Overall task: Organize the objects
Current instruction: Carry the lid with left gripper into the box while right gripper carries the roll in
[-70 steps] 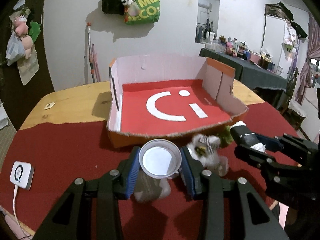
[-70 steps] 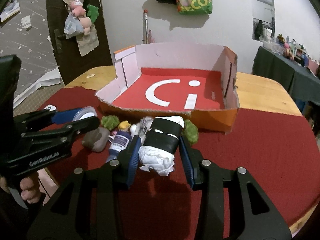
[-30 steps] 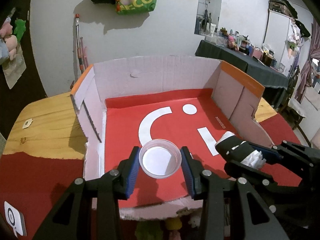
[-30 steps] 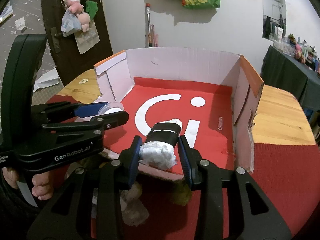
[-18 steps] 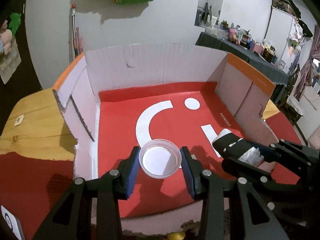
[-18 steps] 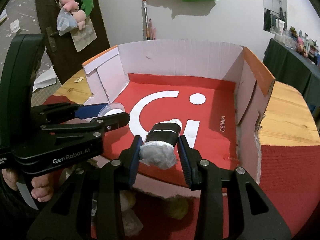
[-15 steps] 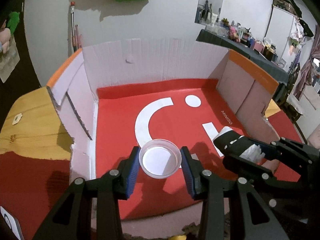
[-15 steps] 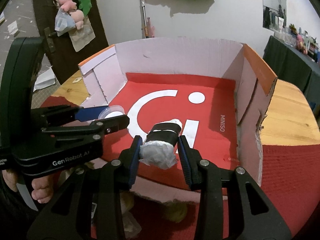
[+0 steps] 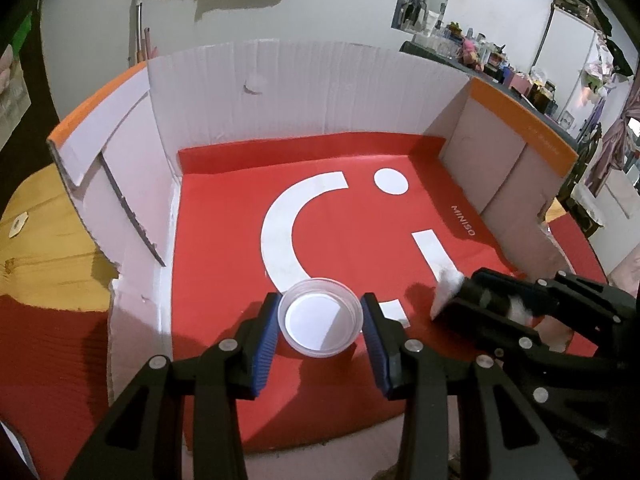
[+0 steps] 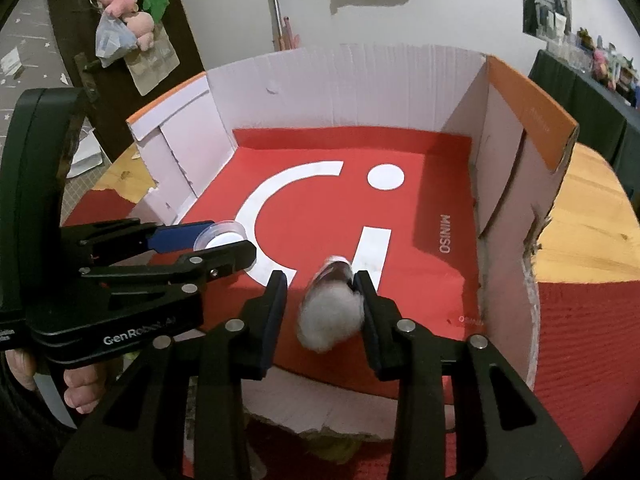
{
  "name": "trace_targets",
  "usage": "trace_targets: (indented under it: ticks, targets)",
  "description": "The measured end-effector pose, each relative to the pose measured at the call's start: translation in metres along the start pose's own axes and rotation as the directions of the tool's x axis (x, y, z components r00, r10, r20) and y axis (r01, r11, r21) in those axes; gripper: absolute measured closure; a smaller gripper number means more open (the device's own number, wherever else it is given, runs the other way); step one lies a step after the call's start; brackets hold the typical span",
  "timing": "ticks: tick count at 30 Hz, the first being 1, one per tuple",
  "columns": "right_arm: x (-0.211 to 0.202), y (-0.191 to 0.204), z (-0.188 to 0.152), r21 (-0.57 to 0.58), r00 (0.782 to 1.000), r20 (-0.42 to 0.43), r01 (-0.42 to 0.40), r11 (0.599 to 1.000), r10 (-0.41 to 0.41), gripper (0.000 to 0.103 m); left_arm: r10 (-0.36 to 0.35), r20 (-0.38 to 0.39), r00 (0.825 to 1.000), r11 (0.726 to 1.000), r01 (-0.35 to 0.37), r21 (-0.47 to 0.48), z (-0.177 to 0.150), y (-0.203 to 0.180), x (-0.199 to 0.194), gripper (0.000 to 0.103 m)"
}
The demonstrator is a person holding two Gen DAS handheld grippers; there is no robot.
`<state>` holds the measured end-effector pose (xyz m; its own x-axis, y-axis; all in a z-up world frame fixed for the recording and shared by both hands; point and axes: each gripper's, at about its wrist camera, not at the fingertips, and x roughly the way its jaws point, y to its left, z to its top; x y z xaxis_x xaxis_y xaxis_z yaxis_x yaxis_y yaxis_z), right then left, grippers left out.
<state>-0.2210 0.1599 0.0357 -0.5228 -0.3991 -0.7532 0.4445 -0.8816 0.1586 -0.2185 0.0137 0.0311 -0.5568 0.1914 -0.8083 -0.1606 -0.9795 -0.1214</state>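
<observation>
A cardboard box (image 9: 320,92) with a red floor and white walls lies open below both grippers. My left gripper (image 9: 320,301) is shut on a small clear plastic cup (image 9: 319,322), held mouth-up low over the near-left floor. That cup (image 10: 220,234) and the left gripper (image 10: 228,240) also show in the right wrist view. My right gripper (image 10: 320,278) hangs over the near-right floor with its jaws closing. A black-and-white wrapped bundle (image 10: 332,316) sits between them, blurred. It leans on the right pad, with a gap to the left pad. From the left wrist view the bundle (image 9: 444,292) pokes out of the right gripper (image 9: 464,294).
The box (image 10: 348,88) stands on a red cloth (image 10: 580,340) over a wooden table (image 10: 588,216). Its torn front wall (image 10: 304,412) is low. Small objects (image 10: 340,450) lie on the cloth just before it. A person's hand (image 10: 80,392) holds the left gripper.
Both grippers have come forward and down over the box floor. The bundle, earlier squeezed between both right pads, now sits blurred against the right pad, and a gap has appeared at the left pad.
</observation>
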Motion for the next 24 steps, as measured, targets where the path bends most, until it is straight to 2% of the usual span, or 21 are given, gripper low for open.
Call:
trace_targets:
  ticks: [9, 18, 21, 23, 24]
  targets:
    - [0.010, 0.003, 0.001, -0.023, 0.999, -0.045, 0.025, 0.999, -0.026, 0.075, 0.005, -0.022, 1.000, 1.000, -0.004, 0.016, 0.000, 0.000, 0.004, 0.061]
    - [0.015, 0.003, 0.003, -0.031, 0.992, -0.127, -0.005, 0.999, 0.001, 0.075, 0.016, -0.040, 0.999, 0.999, -0.015, 0.033, 0.003, -0.001, 0.006, 0.061]
    - [0.017, 0.002, 0.003, -0.027, 0.992, -0.129, -0.012, 1.000, 0.008, 0.076, 0.021, -0.042, 0.999, 0.999, -0.020, 0.034, 0.003, -0.002, 0.006, 0.061]
    - [0.018, 0.001, 0.003, -0.027, 0.992, -0.127, -0.010, 1.000, 0.007, 0.082, 0.026, -0.039, 0.999, 0.999, -0.025, 0.036, 0.003, -0.003, 0.006, 0.061]
    - [0.017, 0.001, 0.003, -0.027, 0.992, -0.126, -0.013, 1.000, 0.010, 0.082, 0.030, -0.037, 0.999, 0.999, -0.029, 0.040, 0.003, -0.004, 0.007, 0.061]
